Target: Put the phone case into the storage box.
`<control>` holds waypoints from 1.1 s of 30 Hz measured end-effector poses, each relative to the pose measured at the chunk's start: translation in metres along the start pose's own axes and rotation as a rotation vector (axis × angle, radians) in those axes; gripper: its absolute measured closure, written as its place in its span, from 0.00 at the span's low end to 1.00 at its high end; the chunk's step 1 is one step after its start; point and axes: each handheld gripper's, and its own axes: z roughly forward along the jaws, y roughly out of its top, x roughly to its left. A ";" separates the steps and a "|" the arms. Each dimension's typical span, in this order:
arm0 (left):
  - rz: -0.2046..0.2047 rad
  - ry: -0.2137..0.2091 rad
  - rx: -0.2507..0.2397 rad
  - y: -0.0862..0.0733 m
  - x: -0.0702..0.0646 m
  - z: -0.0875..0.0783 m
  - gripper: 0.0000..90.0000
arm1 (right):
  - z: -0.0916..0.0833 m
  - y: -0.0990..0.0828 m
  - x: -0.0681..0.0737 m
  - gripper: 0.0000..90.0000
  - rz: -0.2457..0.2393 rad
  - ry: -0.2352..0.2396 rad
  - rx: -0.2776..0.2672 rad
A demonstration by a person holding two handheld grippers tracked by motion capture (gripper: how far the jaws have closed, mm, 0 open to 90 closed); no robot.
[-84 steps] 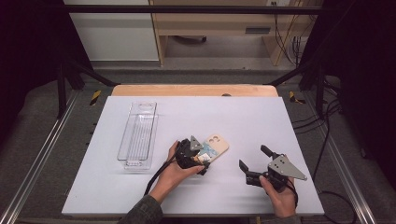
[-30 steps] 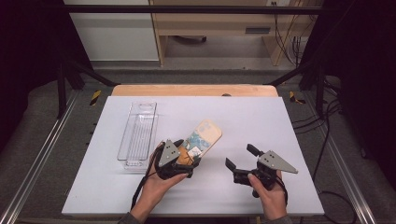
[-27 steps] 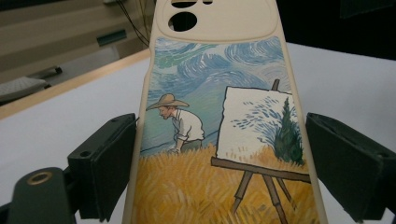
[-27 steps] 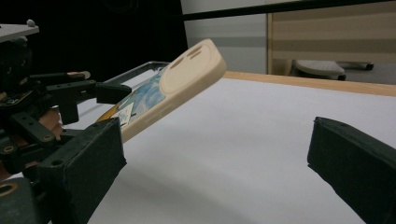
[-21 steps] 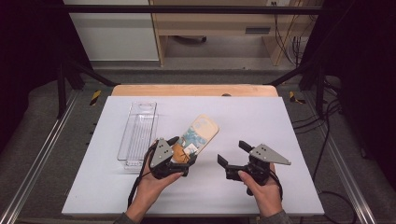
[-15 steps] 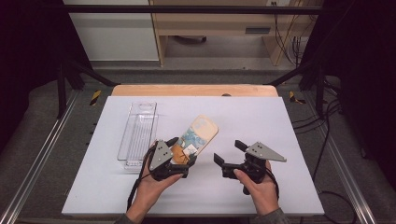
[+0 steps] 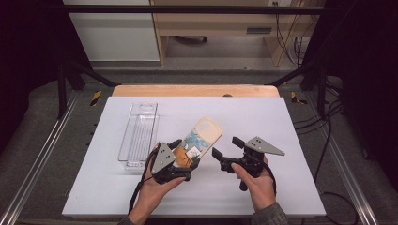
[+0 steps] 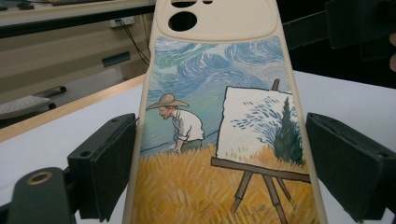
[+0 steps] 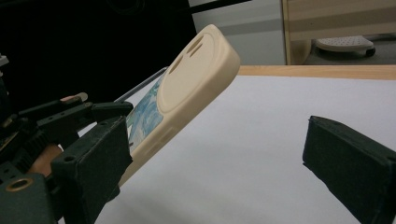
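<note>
High view: left gripper (image 7: 180,158) jaws around phone case (image 7: 201,140), right gripper (image 7: 225,153) jaws wide, empty.

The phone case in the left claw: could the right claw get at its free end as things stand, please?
Probably yes: the right claw is open beside the phone case, whose upper end sticks out bare past the left claw, with nothing between them.

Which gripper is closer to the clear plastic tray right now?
Left. The left gripper sits just beside the clear tray, holding the phone case; the right gripper is farther right.
</note>
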 end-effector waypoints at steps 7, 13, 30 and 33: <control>0.010 -0.010 0.005 -0.001 -0.004 0.003 0.12 | 0.006 0.001 0.003 0.11 0.012 0.012 0.001; 0.018 -0.018 0.000 0.000 -0.007 0.003 0.12 | 0.008 0.004 0.003 0.16 0.041 0.033 -0.009; 0.035 -0.043 -0.019 0.001 -0.014 0.003 0.12 | 0.014 0.012 -0.009 0.54 0.229 0.134 -0.056; 0.037 -0.046 -0.021 0.001 -0.015 0.004 0.12 | 0.015 0.013 -0.010 0.60 0.239 0.146 -0.060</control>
